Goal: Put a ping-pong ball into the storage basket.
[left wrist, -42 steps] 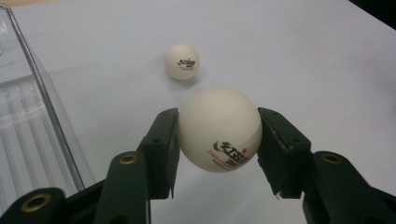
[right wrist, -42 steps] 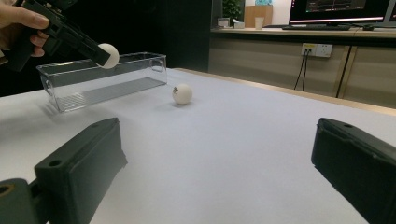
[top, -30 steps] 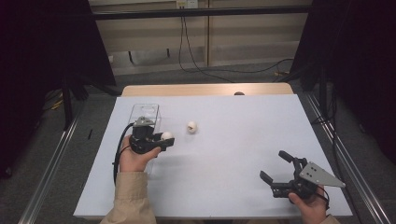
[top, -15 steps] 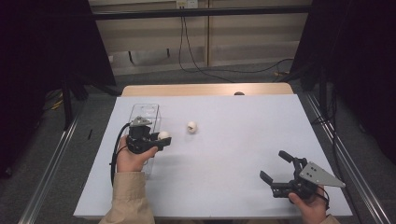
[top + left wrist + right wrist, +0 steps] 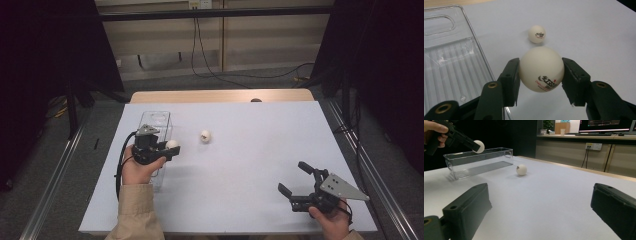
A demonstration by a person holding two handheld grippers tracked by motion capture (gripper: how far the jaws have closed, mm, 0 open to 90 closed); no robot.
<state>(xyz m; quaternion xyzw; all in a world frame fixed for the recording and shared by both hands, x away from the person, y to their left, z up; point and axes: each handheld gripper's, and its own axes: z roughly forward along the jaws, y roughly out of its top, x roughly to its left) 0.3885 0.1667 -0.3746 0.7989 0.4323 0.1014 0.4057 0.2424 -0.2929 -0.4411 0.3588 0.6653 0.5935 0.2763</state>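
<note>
Pinching a white ping-pong ball [image 5: 541, 69] between the two black pads of the left gripper [image 5: 541, 75], one pad pressing on each flank, the printed logo facing down and toward the camera in the left gripper view. Holding that ball clear of the white table [image 5: 250, 165], up in the air just beside the right-hand long wall of the clear plastic bin [image 5: 451, 65], at about the height of its rim in the right gripper view, where the ball [image 5: 479, 146] is showing above the bin [image 5: 476, 163]. Gripping the left gripper [image 5: 167, 148] from behind with the left hand [image 5: 137, 170], a beige sleeve [image 5: 135, 212] coming in from the bottom edge of the high view, a black cable looping from the gripper's rear toward the wrist.

Lying on the table a little farther out: a second ping-pong ball [image 5: 205, 135], also logo-marked, resting alone near the bin but apart from it, just beyond the held ball in the left gripper view [image 5: 537, 33].

Standing lengthwise along the table's left part: the bin, ribbed floor showing, a handle slot cut in its far end wall.

Spreading wide, with nothing between the jaws: the right gripper [image 5: 296, 181], held low over the near right corner of the table by the right hand [image 5: 330, 220], well apart from both balls and the bin, jaws pointing toward the table's left side, grey three-cornered plate on top.
</note>
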